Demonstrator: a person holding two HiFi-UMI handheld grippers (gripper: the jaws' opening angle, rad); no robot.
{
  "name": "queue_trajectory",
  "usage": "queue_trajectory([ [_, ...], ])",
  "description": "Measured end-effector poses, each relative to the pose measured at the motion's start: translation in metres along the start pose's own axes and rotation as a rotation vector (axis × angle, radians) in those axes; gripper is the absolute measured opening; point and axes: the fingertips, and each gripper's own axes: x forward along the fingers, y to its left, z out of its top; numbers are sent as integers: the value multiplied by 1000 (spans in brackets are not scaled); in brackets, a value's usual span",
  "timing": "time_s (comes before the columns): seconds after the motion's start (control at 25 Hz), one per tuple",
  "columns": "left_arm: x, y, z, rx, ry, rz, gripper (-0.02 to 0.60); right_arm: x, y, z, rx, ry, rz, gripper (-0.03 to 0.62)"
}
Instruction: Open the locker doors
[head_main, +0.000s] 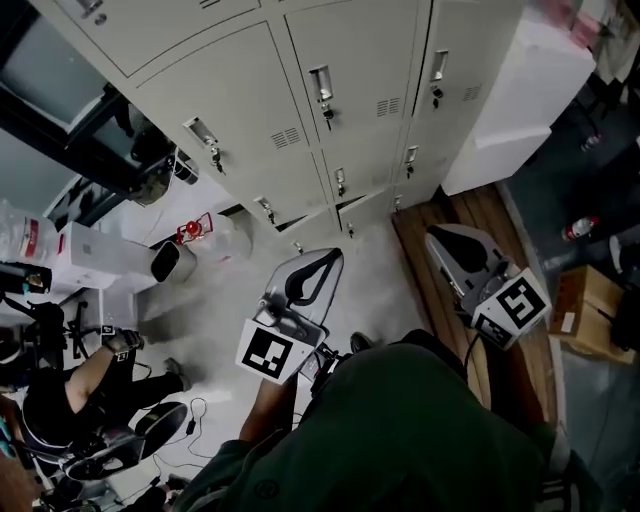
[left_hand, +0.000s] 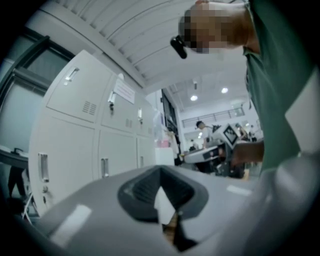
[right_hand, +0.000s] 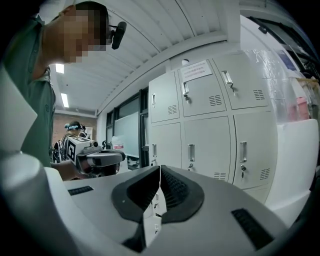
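Pale grey floor (head_main: 385, 265) in the head view, with a bank of grey lockers (head_main: 300, 110) across the top, every door shut. Left gripper (head_main: 328, 262) and right gripper (head_main: 438, 240) both aimed at the lockers, well apart from the doors. Wooden boards (head_main: 480, 215) beneath the right one. White cabinet (head_main: 520, 90) just beside the lockers, then a red-and-white can (head_main: 578, 229) and a cardboard box (head_main: 585, 310) further right. Seated person (head_main: 70, 390) low at the left.

Left gripper view: jaws pressed together at the tips, gripping nothing. Lockers ahead to the left, with a paper notice (left_hand: 124, 91) on one door, print too small to read.

Right gripper view: jaws likewise closed tip to tip and empty. Lockers straight ahead, paper notice again on an upper door, unreadable. Ribbed white ceiling (right_hand: 165, 35) overhead.
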Motion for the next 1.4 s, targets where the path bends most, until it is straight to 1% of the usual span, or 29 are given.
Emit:
queue_trajectory([
  [0.08, 1, 10, -3, -20, 0, 18, -12, 12, -4, 2, 7, 19, 11, 6],
  [0.16, 4, 22, -6, -44, 8, 43, -12, 27, -10, 8, -9, 15, 35, 6],
  [0.28, 7, 32, -16, -59, 42, 62, -12, 42, -17, 7, -3, 5, 67, 5],
  [0.4, 18, 44, -21, -25, 70, 79, -12, 57, -32, 0, 10, 23, 107, 6],
  [0.44, 25, 49, -20, -17, 66, 94, -12, 63, -40, 1, 6, 32, 124, 6],
  [0.52, 40, 61, -16, -39, 41, 152, -12, 78, -59, 12, -33, 40, 167, 6],
  [0.6, 48, 73, -15, -50, 23, 212, -12, 97, -71, 23, -74, 17, 212, 6],
  [0.68, 47, 74, -18, -40, 43, 227, -12, 105, -68, 21, -61, -15, 245, 5],
  [0.76, 51, 71, -20, -19, 82, 220, -12, 104, -69, 11, -21, 1, 267, 6],
  [0.8, 62, 76, -20, -1, 81, 227, -12, 108, -80, 13, -28, 17, 277, 6],
  [0.92, 91, 94, -12, 31, 33, 296, -12, 127, -111, 21, -76, 25, 335, 6],
  [1.08, 103, 103, -15, 44, 45, 368, -12, 141, -124, 17, -73, 18, 403, 6],
  [1.2, 115, 111, -17, 54, 60, 394, -12, 150, -134, 18, -78, 4, 427, 6],
  [1.4, 129, 122, -18, 71, 85, 398, -12, 168, -143, 21, -63, -16, 434, 6],
])
